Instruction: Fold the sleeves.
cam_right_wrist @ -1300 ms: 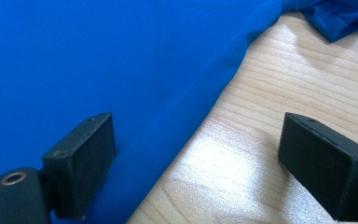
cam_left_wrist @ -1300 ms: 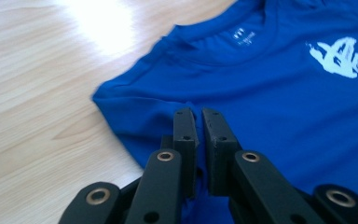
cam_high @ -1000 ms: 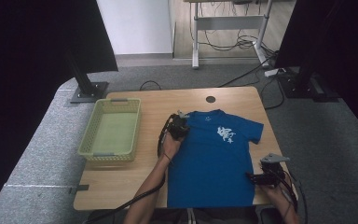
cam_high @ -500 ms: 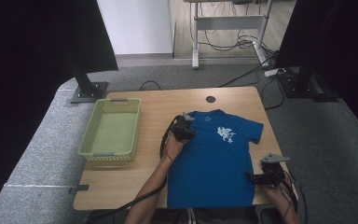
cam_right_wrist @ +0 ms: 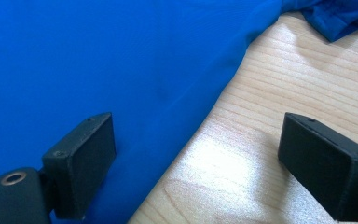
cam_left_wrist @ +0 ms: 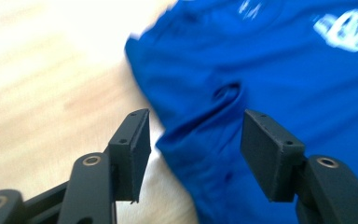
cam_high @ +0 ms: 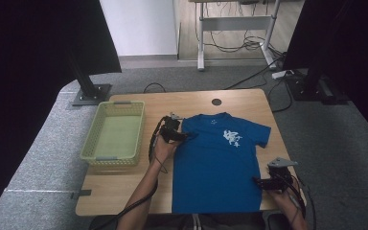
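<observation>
A pale green, rectangular plastic basket [cam_high: 113, 135] with a latticed wall is seen standing well to the left of the blue short-sleeved cotton T-shirt [cam_high: 216, 167], apart from it, on the light wooden table [cam_high: 120, 184].

The T-shirt is laid flat on the table, collar away from the person, with a white print on its chest; its hem reaches the near table edge.

The left gripper [cam_high: 178, 135] is found at the T-shirt's left shoulder, over the folded left sleeve. Its jaws have just been opening and are seen about half apart in the left gripper view [cam_left_wrist: 193, 140]; the rumpled blue cloth lies below and between them, but it is not pressed by the pads. Nothing is held.

A dark round grommet [cam_high: 216, 102] is set in the table just beyond the T-shirt's collar.

The right gripper [cam_high: 260, 181] is held at the T-shirt's lower right edge, near the hem corner. In the right gripper view [cam_right_wrist: 200, 158] its jaws are spread wide, one over the blue cloth, the other over bare wood, with the T-shirt's side edge running between them. Nothing is gripped.
</observation>
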